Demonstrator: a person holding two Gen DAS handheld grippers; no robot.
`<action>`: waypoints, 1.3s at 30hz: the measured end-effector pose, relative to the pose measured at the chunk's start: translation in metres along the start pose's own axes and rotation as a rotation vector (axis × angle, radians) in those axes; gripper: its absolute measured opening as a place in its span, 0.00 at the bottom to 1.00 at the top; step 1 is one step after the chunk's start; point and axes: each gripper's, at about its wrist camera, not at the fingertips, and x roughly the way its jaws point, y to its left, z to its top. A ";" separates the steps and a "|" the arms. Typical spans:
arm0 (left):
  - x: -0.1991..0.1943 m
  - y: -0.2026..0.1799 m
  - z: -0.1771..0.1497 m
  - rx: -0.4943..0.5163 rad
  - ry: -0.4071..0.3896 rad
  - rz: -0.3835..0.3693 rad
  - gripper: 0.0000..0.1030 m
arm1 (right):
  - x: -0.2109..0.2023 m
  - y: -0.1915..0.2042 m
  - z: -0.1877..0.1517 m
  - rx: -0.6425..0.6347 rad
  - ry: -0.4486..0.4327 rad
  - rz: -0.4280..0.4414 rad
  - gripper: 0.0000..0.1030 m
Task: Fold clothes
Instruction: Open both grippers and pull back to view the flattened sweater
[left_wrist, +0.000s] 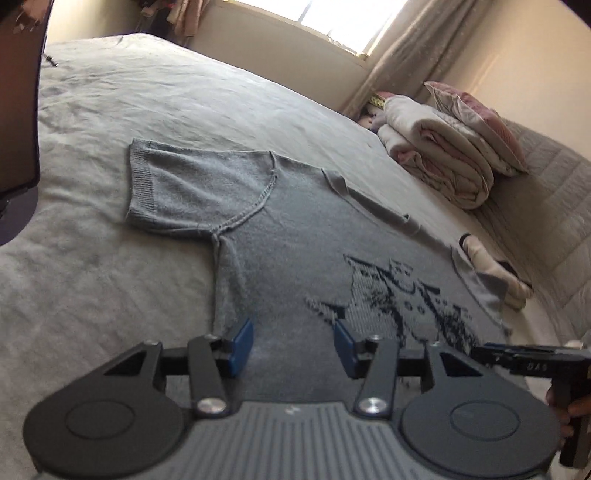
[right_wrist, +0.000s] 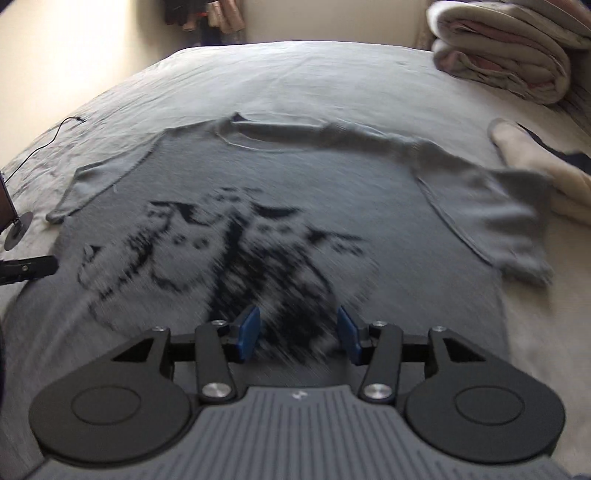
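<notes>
Nearest my left wrist camera sits the left gripper (left_wrist: 293, 347), its two blue-padded fingers (left_wrist: 242, 345) standing roughly half apart with nothing between them, hovering just over the lower body of the grey knitted short-sleeved sweater with a dark cat-like pattern (left_wrist: 295, 251). My right gripper (right_wrist: 298, 332) reads the same in its own view: blue pads (right_wrist: 249, 330) parted about halfway, empty, poised over the dark pattern near the sweater's hem, though that view is smeared by blur. The sweater lies spread flat, front up, on the pale grey rumpled bedsheet (left_wrist: 129, 110), both sleeves out to the sides and the neckline toward the far edge of the bed. I can see the right tool's black body at the lower right of the left view, with a person's hand (left_wrist: 576, 410) on its handle. Beside the sweater's far sleeve lies a cream garment with a dark trim (right_wrist: 532, 177). Further off, a stack of folded white and pink bedding (left_wrist: 443, 155) rests by the quilted headboard (left_wrist: 546, 206), under the curtained window (left_wrist: 332, 18)
</notes>
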 end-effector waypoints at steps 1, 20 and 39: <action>-0.006 0.000 -0.002 0.012 0.012 0.004 0.49 | -0.006 -0.007 -0.007 0.017 -0.006 -0.002 0.54; -0.093 0.032 -0.050 -0.386 0.233 0.018 0.48 | -0.082 0.004 -0.050 -0.049 -0.119 0.135 0.58; -0.158 -0.004 -0.114 -0.429 0.159 0.247 0.04 | -0.099 -0.018 -0.087 -0.062 -0.086 0.150 0.58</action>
